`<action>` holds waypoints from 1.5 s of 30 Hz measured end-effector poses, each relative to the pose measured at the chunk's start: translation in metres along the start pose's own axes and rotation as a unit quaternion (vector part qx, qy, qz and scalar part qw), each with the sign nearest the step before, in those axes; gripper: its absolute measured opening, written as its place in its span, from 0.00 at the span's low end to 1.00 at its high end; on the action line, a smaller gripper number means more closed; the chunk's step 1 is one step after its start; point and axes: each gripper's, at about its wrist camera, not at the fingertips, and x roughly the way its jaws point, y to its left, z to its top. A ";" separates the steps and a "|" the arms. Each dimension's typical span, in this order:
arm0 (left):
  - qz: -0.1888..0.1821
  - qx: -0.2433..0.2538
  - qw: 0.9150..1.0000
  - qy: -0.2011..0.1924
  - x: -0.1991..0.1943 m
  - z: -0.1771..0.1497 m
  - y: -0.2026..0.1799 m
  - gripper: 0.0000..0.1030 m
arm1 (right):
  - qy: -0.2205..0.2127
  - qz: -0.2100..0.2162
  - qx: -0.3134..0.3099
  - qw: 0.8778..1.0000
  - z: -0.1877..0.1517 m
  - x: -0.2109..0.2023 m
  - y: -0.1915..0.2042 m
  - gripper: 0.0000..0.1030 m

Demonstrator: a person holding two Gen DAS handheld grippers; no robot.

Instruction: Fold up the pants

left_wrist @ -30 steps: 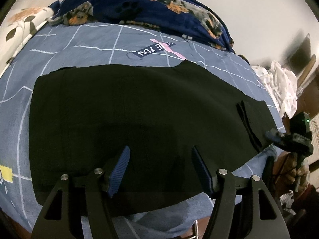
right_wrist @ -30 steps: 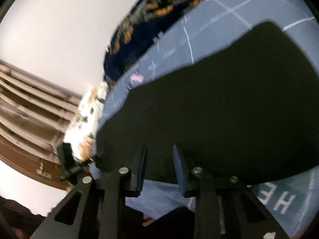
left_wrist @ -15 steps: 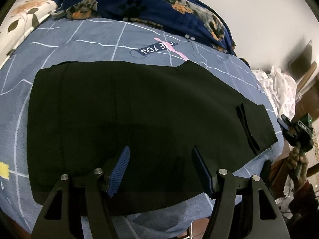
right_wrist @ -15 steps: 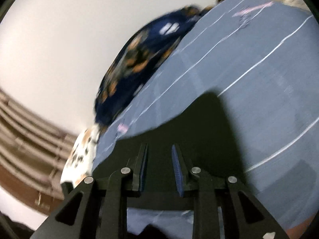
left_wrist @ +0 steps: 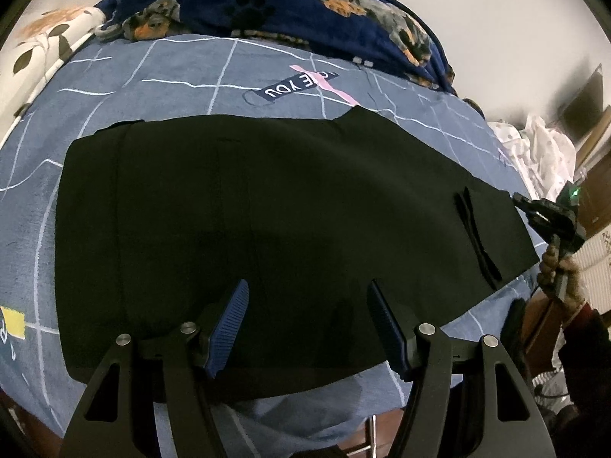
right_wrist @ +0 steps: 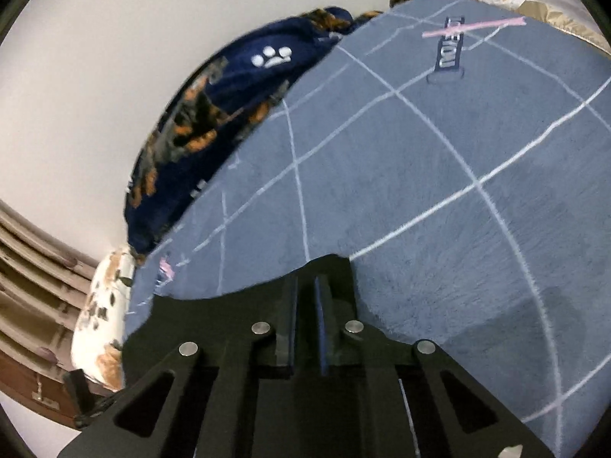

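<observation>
Black pants (left_wrist: 267, 229) are spread flat and wide across the blue grid-lined bedspread (left_wrist: 183, 76), running left to right. A small fold or crease sits near the right end, and the near edge reaches the bed's edge.

My matt black cloth pants (left_wrist: 267, 229) lie on a napped blue bedsheet (right_wrist: 458, 191); behind the pants, a plush, probably fleece, blanket (left_wrist: 305, 4).
</observation>
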 end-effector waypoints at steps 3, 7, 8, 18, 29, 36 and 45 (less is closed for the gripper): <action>-0.001 0.003 1.000 0.006 0.004 0.002 -0.006 0.63 | -0.002 -0.017 -0.002 1.000 -0.012 0.011 0.001 0.02; -0.002 0.011 1.000 0.013 0.010 0.003 -0.014 0.63 | 0.004 -0.039 -0.059 0.997 -0.019 0.018 0.026 0.03; -0.003 0.014 1.000 0.016 0.011 0.004 -0.017 0.63 | 0.014 -0.025 -0.061 0.998 -0.019 0.019 0.028 0.05; -0.008 0.014 1.000 0.019 0.010 0.004 -0.016 0.63 | 0.008 0.112 0.014 0.994 -0.042 -0.012 0.001 0.09; -0.008 -0.012 1.000 0.000 -0.002 0.007 -0.001 0.63 | 0.029 0.056 -0.015 0.998 -0.071 -0.010 -0.007 0.00; 0.001 -0.054 0.997 -0.050 -0.056 0.009 0.058 0.63 | 0.023 0.055 -0.087 0.994 -0.071 -0.024 0.058 0.10; -0.026 -0.070 0.997 -0.006 -0.046 0.011 0.129 0.63 | 0.104 0.077 -0.195 0.972 -0.121 0.029 0.166 0.29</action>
